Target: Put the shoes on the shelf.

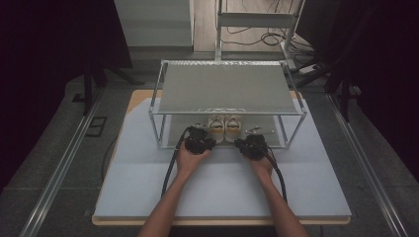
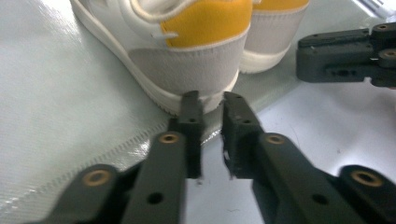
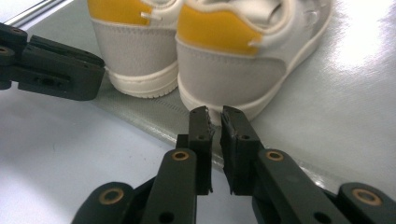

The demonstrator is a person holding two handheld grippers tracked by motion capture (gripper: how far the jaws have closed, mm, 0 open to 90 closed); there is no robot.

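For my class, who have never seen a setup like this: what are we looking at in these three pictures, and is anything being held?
A person sits at a white table holding a black two-jaw tool in each hand: the left gripper and right gripper. One picture looks down from above; the other two come from cameras riding on the grippers. A pair of white and yellow shoes stands on the lower level of a metal shelf. Each gripper's jaws stand slightly apart just behind a heel; nothing is held.

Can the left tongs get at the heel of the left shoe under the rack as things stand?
Probably yes. The left tongs sit right at the heel of the left shoe, jaws slightly apart with nothing between. The rack top stands above, and its front is open.
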